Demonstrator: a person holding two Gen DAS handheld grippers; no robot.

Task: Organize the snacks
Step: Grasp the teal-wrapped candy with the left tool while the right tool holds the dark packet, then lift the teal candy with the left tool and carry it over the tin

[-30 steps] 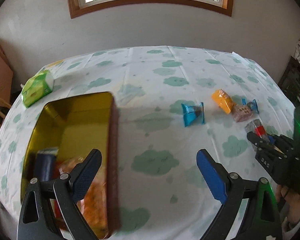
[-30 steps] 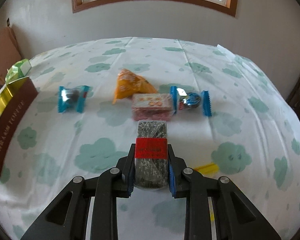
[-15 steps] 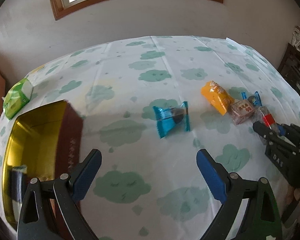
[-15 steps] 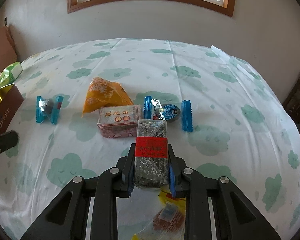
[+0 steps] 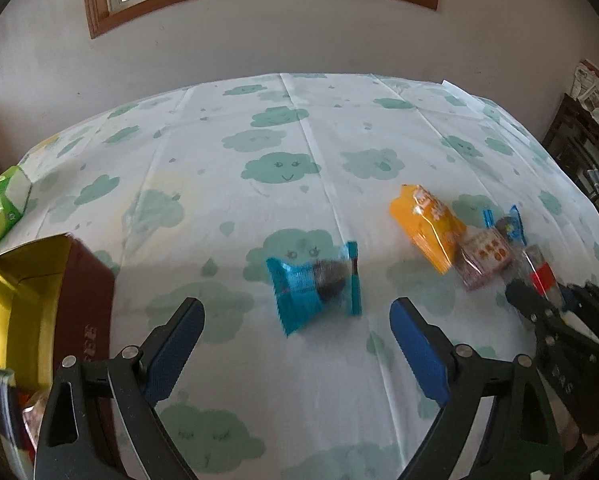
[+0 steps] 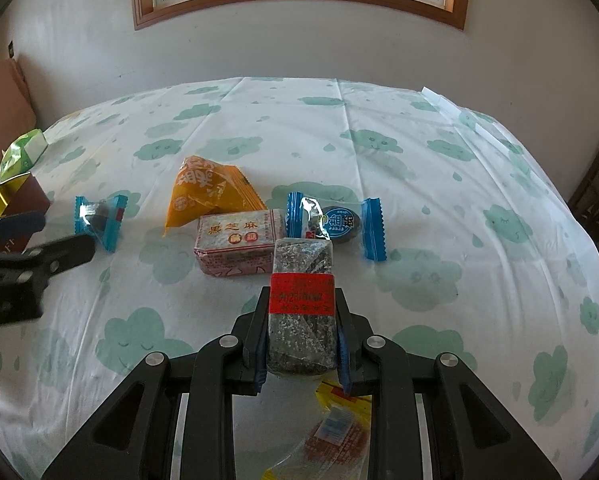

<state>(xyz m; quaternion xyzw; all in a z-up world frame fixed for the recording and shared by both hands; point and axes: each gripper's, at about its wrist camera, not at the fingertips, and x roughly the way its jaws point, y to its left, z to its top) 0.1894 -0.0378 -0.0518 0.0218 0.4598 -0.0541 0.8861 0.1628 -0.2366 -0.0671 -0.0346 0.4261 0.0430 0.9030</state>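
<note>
A blue-wrapped snack (image 5: pixel 315 284) lies on the cloud-print tablecloth (image 5: pixel 283 152), just ahead of and between the fingertips of my left gripper (image 5: pixel 295 306). Its jaws stand wide and are closing slightly, with neither pad touching the wrapper. The same snack (image 6: pixel 99 220) and the left gripper (image 6: pixel 39 248) show at the left of the right wrist view. My right gripper (image 6: pixel 302 294) is shut on a grey speckled bar with a red band (image 6: pixel 302 280), held above the cloth. A brown tin with a gold inside (image 5: pixel 83 280) stands at the left with snacks in it.
An orange packet (image 6: pixel 207 192), a pink boxed snack (image 6: pixel 239 244) and a blue round candy (image 6: pixel 335 224) lie together beyond the held bar. A yellow-red packet (image 6: pixel 335 432) lies under the right gripper. A green pack (image 5: pixel 3 208) sits at the far left edge.
My left gripper has swung right, from over the tin to the blue-wrapped snack, and sunk a little. The right gripper still holds the bar and has shifted slightly.
</note>
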